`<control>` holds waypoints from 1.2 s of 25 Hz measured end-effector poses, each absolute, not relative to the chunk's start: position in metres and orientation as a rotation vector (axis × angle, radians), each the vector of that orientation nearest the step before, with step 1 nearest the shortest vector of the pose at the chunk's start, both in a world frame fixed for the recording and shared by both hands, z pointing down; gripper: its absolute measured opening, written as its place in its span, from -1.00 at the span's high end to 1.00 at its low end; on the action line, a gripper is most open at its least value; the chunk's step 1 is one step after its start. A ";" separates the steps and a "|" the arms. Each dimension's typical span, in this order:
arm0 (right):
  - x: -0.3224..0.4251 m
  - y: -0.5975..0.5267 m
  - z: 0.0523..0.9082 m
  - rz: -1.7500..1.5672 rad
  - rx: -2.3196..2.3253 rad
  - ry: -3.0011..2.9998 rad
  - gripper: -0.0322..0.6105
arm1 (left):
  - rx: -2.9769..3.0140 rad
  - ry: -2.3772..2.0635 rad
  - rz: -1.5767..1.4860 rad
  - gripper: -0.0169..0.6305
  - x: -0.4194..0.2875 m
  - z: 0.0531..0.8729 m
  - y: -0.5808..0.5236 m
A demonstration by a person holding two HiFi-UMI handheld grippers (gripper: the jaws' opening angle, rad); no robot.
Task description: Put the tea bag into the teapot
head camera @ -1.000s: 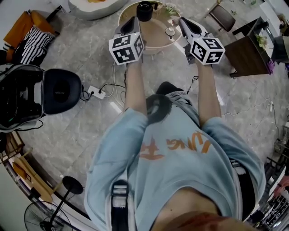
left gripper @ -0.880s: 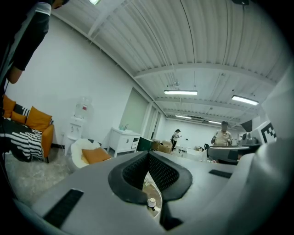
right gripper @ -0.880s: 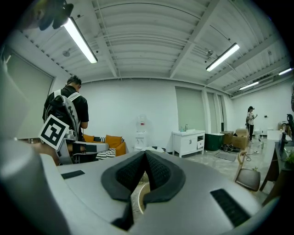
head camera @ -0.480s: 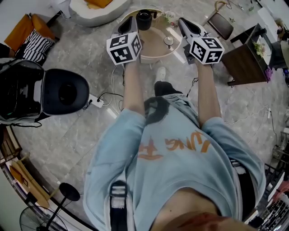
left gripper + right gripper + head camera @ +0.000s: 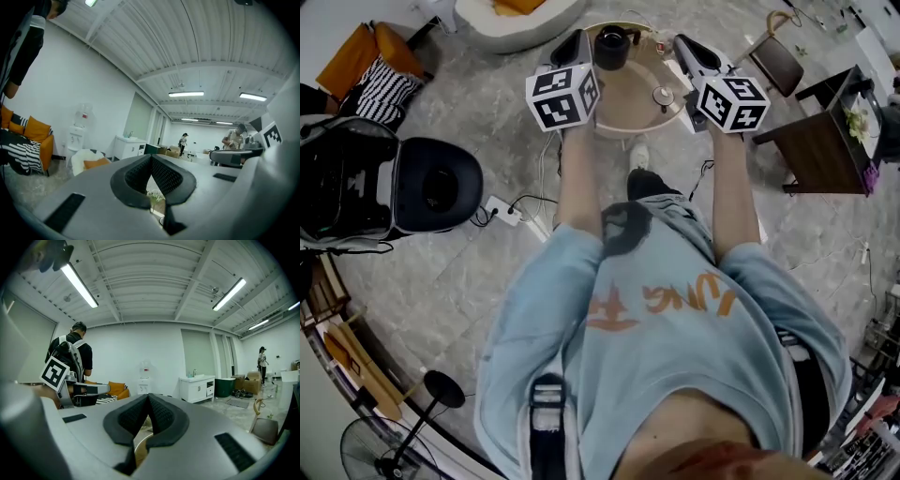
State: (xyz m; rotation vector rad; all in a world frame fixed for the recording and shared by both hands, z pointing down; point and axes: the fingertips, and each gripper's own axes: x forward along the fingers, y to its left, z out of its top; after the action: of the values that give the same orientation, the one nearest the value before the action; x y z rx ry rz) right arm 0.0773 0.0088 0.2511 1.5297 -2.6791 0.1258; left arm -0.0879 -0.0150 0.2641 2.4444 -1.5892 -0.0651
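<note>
A round wooden table (image 5: 628,111) stands just ahead of me, with a black teapot (image 5: 611,45) at its far left. A small round dish or cup (image 5: 663,95) sits nearer its right side. I cannot make out a tea bag in any view. My left gripper (image 5: 580,36) is held over the table's left edge, beside the teapot. My right gripper (image 5: 682,41) is over the right edge. In the left gripper view the left gripper (image 5: 151,157) has its jaws closed tip to tip on nothing. The right gripper (image 5: 148,396) looks the same in its own view.
A black round seat (image 5: 439,185) and a power strip (image 5: 504,211) with cables lie on the floor to the left. A white cushion bed (image 5: 520,14) is beyond the table. A dark side table (image 5: 825,141) and a chair (image 5: 778,58) stand to the right.
The table and teapot have come closer under both grippers as the person stepped forward. Both grippers have stayed shut and held level.
</note>
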 end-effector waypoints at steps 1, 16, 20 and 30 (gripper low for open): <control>0.079 -0.002 0.254 0.136 1.529 -2.678 0.87 | 2.439 -1.589 -0.057 0.87 -0.087 0.267 -0.025; 0.119 -0.172 0.337 0.189 1.365 -2.549 0.87 | 2.214 -1.601 0.153 0.87 -0.035 0.383 -0.159; 0.118 -0.204 0.358 0.156 1.259 -2.539 0.87 | 2.131 -1.613 0.214 0.87 -0.029 0.412 -0.186; 0.113 -0.280 0.373 0.218 1.153 -2.634 0.87 | 2.067 -1.718 0.281 0.88 -0.029 0.405 -0.244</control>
State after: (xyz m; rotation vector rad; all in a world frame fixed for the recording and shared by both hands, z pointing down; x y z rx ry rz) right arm 0.1132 -0.2798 0.3727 1.1529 -2.6338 0.2181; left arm -0.0293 -0.2439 0.4049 2.0671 -1.7185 0.2814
